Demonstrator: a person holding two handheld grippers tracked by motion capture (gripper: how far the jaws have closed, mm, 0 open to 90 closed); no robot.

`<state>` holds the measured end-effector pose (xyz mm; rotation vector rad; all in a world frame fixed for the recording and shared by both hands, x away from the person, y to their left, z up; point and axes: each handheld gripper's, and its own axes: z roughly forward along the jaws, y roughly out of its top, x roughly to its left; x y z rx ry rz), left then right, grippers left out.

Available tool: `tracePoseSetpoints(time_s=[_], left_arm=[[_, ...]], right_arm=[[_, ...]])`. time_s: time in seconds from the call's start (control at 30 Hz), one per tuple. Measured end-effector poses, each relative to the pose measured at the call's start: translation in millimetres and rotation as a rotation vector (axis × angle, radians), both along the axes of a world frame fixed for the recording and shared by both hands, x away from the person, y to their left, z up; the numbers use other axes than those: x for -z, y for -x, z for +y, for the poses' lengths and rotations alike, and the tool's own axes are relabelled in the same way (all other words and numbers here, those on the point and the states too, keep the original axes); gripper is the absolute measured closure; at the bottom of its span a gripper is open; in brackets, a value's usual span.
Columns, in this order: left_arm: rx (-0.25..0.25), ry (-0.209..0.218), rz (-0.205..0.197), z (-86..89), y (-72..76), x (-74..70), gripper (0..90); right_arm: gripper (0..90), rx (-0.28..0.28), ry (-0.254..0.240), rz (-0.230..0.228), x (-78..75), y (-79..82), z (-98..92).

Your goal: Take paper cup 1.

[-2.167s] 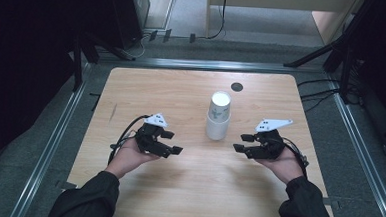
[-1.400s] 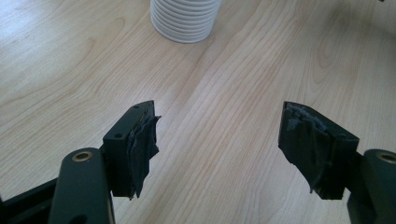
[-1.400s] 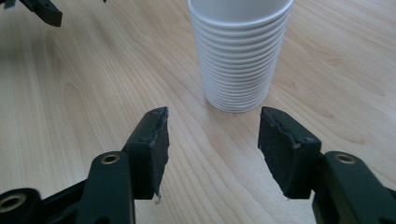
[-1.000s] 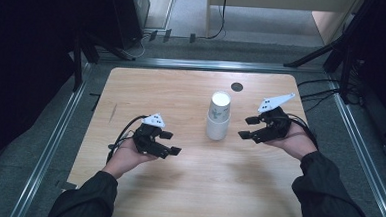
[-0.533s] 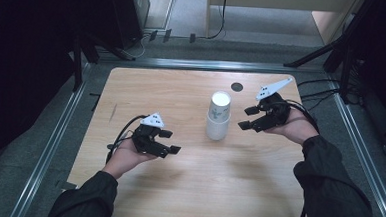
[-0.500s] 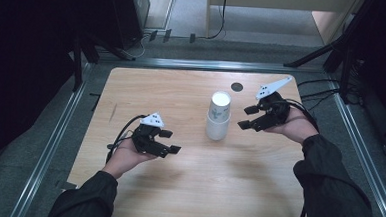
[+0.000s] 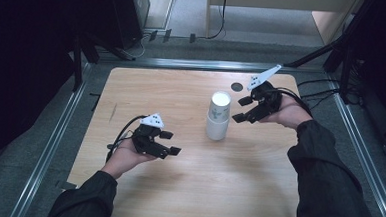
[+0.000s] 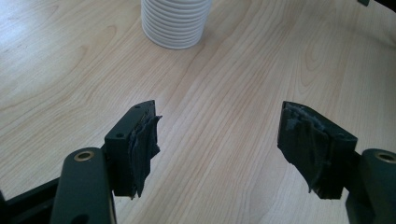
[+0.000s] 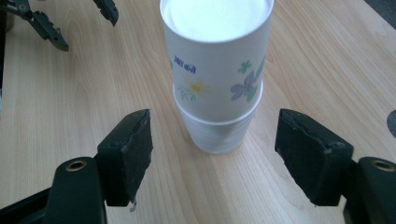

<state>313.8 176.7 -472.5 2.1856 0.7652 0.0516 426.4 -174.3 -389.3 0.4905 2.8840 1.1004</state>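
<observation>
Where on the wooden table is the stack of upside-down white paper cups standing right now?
In the high view, the stack of upside-down white paper cups stands slightly right of the wooden table's centre, just left of the right gripper.

A stack of paper cups stands on the wooden table.

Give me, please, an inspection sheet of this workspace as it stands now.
Surface: wooden table, bare but for a dark round spot.
Job's things: paper cup stack, upturned, upright, flowered cup on top.
Clutter: nothing seen.
Grippers: left gripper open, empty; right gripper beside the stack, apart from it, jaws just been opening, nothing between.
Cables: left cable, right cable; floor cables.
Surroundings: metal rail, dark room.
</observation>
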Motion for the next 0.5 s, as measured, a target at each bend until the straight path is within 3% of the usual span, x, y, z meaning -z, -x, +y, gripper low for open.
tracePoseSetpoints(time_s=[0.3,0.5], left_arm=[[0.007,0.009,-0.004,-0.1,1.0,-1.3,28.7],[0.009,0.008,-0.002,0.3,0.4,-0.8,28.9]], right_arm=[[26.1,-0.019,0.021,-0.014,-6.0,-6.6,13.9],[25.6,-0.053,0.058,-0.018,-7.8,-10.7,33.6]])
